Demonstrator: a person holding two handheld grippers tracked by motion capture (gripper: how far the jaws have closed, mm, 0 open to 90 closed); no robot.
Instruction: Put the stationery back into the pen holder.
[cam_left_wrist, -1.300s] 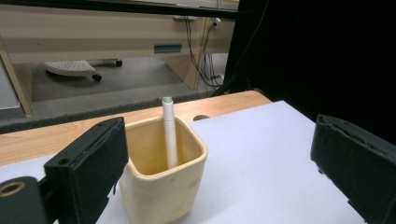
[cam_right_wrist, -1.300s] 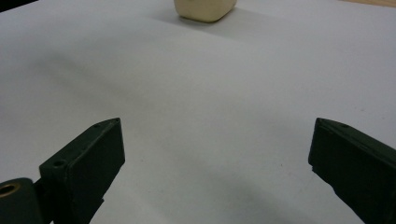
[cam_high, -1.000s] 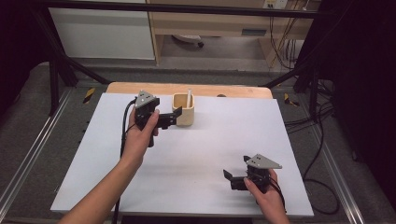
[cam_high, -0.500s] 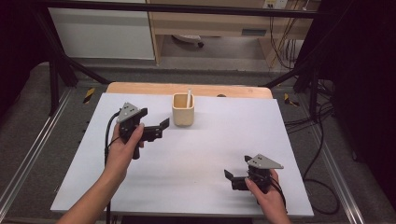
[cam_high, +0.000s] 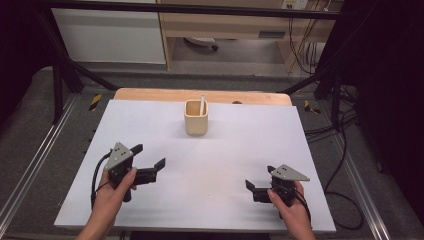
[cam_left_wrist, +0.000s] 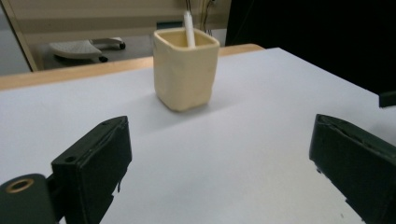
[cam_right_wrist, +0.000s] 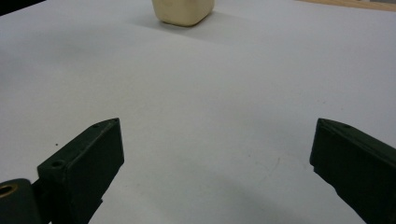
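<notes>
A cream square cup (cam_high: 196, 119) stands at the back middle of the white table sheet (cam_high: 225, 155), with a white stick (cam_high: 202, 105) leaning inside it. My left gripper (cam_high: 148, 156) is held at the near left, open and empty, well short of the cup. The left gripper view has the cup (cam_left_wrist: 186, 70) and stick (cam_left_wrist: 188, 28) ahead, between the wide-apart jaws of the left gripper (cam_left_wrist: 219, 172). My right gripper (cam_high: 260, 178) rests at the near right, open and empty. Its own view looks past the right gripper (cam_right_wrist: 215, 172) to the cup's base (cam_right_wrist: 183, 11) far ahead.
A wooden tabletop strip (cam_high: 150, 95) runs behind the sheet. Metal rails and black frame legs flank the table, and cables (cam_high: 345, 150) hang at the right. A white cabinet (cam_high: 110, 35) stands beyond on the floor.
My left gripper has drawn back from beside the cup to the near left of the table, still open. The right gripper has not moved.
</notes>
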